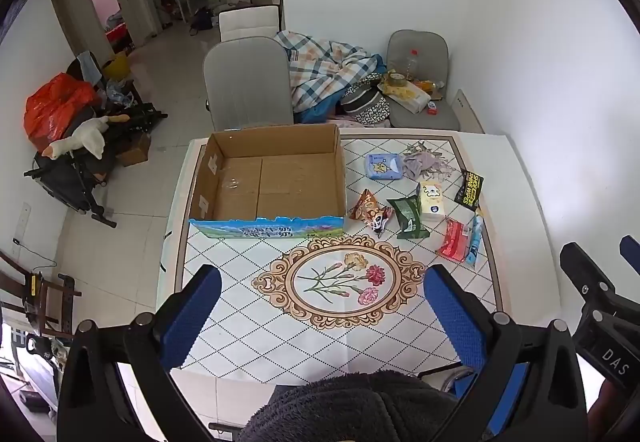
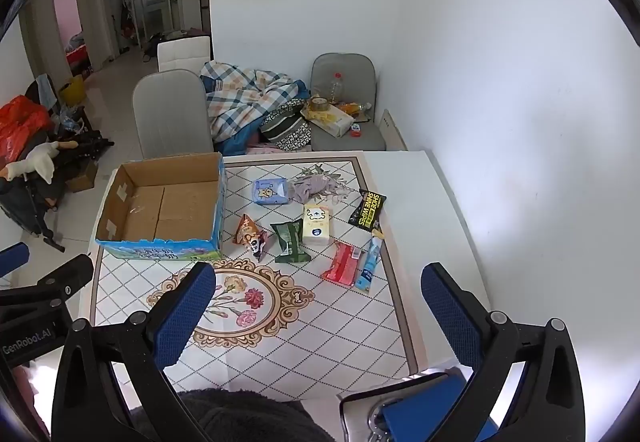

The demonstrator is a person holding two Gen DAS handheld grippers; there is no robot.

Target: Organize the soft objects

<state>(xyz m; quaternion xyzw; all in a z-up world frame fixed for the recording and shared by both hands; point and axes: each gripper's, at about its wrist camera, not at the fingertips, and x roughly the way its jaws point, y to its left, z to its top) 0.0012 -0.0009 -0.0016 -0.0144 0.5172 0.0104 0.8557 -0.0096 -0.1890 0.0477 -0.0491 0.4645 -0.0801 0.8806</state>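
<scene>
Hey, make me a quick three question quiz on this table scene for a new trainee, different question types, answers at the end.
1. True or false: the cardboard box already holds packets.
2. Multiple choice: the black shoe shine wipes packet lies (A) inside the box, (B) near the table's right edge, (C) on a chair.
3. Fill in: both the left gripper and right gripper are ____.

Key: 1 false, the box is empty. 2 B. 3 open, holding nothing.

An open brown cardboard box (image 1: 267, 177) sits on the floral-patterned table (image 1: 344, 282); soft packets lie beside it, including a blue tissue pack (image 1: 382, 166).
</scene>
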